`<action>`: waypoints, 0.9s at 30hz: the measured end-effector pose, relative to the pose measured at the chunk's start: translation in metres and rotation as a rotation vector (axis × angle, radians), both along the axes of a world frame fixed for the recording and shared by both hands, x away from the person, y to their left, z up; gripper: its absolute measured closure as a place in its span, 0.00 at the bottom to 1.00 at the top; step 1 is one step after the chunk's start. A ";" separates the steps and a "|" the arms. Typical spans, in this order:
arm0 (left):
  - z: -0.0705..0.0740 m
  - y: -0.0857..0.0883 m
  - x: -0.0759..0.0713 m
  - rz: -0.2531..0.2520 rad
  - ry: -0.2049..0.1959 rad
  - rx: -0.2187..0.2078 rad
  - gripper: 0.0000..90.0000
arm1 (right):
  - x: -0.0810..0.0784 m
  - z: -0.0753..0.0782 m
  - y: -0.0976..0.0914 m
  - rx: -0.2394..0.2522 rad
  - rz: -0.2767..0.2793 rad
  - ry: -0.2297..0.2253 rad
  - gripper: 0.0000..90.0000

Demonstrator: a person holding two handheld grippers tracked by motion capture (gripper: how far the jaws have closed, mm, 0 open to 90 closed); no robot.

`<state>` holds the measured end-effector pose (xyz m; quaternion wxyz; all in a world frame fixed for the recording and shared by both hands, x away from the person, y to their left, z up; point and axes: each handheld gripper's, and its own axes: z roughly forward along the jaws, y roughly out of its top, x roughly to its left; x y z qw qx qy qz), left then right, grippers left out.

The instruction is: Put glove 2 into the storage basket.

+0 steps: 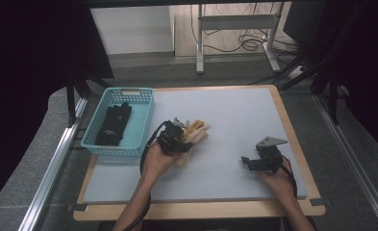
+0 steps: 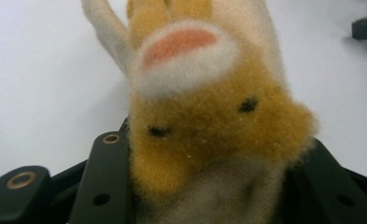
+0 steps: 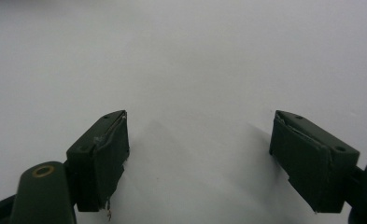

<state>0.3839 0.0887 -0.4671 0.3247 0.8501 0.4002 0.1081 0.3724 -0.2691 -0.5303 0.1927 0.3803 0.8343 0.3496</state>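
Observation:
A furry yellow-orange and cream plush toy [image 2: 209, 116] with two small black eyes and a pink patch sits between the black jaws of my left gripper [image 2: 214, 158], which is shut on it. In the high view the plush toy [image 1: 196, 131] hangs from my left gripper [image 1: 185, 138] just above the mat's left-centre, its cream and orange limbs pointing away to the right. My right gripper [image 1: 248, 161] rests near the mat's front right. Its jaws stand wide apart over bare mat, with nothing between them, in the right gripper view [image 3: 200, 130].
A teal plastic basket [image 1: 100, 142] stands at the mat's left edge with a black fabric item [image 1: 114, 124] inside. The pale mat [image 1: 234, 115] lies on a wooden tabletop [image 1: 196, 210]. A metal rail [image 1: 52, 163] runs along the left, and a desk frame with cables [image 1: 239, 38] stands beyond.

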 end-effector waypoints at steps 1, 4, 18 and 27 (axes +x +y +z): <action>0.004 0.005 0.002 0.009 -0.001 -0.001 0.60 | 0.000 0.000 0.000 0.000 0.000 0.000 0.22; 0.012 0.015 0.006 0.033 -0.006 -0.004 0.60 | 0.000 0.000 0.000 0.000 -0.001 0.001 0.22; 0.049 0.071 0.022 0.161 -0.019 0.010 0.60 | 0.000 0.000 0.000 -0.001 0.000 0.000 0.22; 0.057 0.111 0.031 0.260 -0.012 0.011 0.59 | 0.000 0.000 0.000 -0.001 0.000 0.000 0.22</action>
